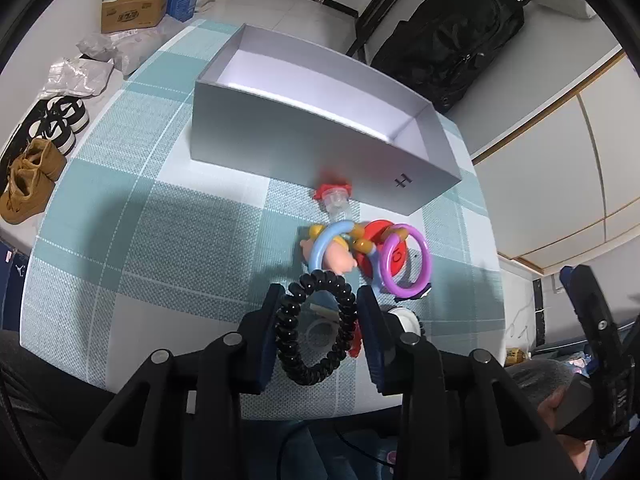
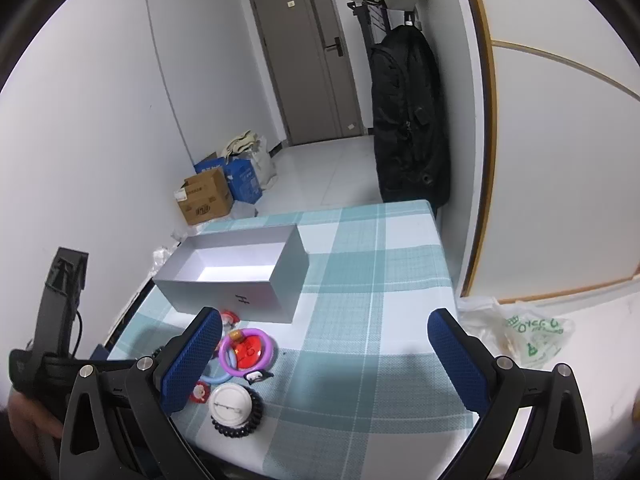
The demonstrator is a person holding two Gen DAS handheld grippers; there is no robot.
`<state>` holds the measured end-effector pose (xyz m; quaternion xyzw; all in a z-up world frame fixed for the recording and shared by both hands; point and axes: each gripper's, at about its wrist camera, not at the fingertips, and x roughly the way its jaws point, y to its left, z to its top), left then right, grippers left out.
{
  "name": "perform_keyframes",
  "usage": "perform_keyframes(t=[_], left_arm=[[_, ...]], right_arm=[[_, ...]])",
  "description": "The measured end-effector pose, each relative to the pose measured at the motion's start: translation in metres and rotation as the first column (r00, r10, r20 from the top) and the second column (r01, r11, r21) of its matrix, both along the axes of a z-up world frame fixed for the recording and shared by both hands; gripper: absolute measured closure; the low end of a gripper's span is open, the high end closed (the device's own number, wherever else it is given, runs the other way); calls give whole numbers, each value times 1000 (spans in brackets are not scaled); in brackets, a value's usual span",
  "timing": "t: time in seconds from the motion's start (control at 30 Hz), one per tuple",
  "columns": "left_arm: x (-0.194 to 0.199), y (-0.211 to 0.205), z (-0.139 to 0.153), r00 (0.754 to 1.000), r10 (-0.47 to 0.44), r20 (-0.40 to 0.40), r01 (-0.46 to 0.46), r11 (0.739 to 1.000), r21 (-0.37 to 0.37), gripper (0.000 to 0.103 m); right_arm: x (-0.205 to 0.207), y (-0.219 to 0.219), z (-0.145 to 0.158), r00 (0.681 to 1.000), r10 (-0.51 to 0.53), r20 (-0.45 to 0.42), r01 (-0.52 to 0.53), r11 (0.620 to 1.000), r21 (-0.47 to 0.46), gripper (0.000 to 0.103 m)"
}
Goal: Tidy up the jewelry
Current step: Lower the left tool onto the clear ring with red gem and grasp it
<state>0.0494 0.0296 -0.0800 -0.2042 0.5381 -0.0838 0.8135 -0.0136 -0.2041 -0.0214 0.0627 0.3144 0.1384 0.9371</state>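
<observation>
My left gripper (image 1: 320, 300) is shut on a black spiral hair tie (image 1: 316, 328), which stands squeezed into an oval between the blue pads, just above the checked tablecloth. Just beyond it lies a pile of trinkets: a purple ring (image 1: 408, 262), a blue ring (image 1: 324, 240), a red disc (image 1: 378, 230), a pink figure (image 1: 340, 260) and a white round badge (image 1: 404, 320). An open grey box (image 1: 320, 148) stands behind the pile, with nothing seen inside. My right gripper (image 2: 324, 320) hovers open over bare cloth, to the right of the purple ring (image 2: 248, 352) and the white badge (image 2: 231, 402).
A second black coil (image 2: 240, 428) lies under the white badge. A small red-capped clear piece (image 1: 334, 194) sits against the box. A black backpack (image 2: 408, 120) hangs past the table's far edge. Cardboard boxes (image 1: 134, 4), shoes (image 1: 32, 176) and a plastic bag (image 2: 528, 340) lie on the floor.
</observation>
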Motion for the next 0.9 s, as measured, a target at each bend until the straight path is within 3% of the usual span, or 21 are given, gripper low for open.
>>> perform_keyframes(t=[0.23, 0.3, 0.57, 0.73, 0.8, 0.83, 0.9], left_arm=[[3, 7, 9, 1000, -5, 31, 7, 999, -49, 84], [4, 11, 11, 999, -5, 38, 8, 998, -70, 93], [17, 19, 2, 1000, -11, 1, 11, 992, -127, 93], [24, 22, 5, 999, -17, 27, 19, 996, -87, 95], [25, 26, 3, 1000, -7, 27, 9, 997, -79, 95], [26, 30, 3, 1000, 7, 24, -5, 996, -89, 95], [26, 36, 6, 999, 12, 35, -7, 992, -125, 95]], right_arm=[[-1, 6, -3, 999, 35, -11, -35, 999, -8, 0], [0, 9, -5, 998, 61, -30, -61, 998, -2, 0], [4, 27, -22, 983, 138, -123, -139, 990, -2, 0], [3, 34, -26, 977, 156, -143, -160, 987, -20, 0], [0, 37, -28, 961, 203, -187, -197, 979, 51, 4], [-3, 37, -32, 944, 226, -239, -200, 971, 131, 5], [-21, 37, -49, 880, 339, -333, -220, 912, 346, 7]])
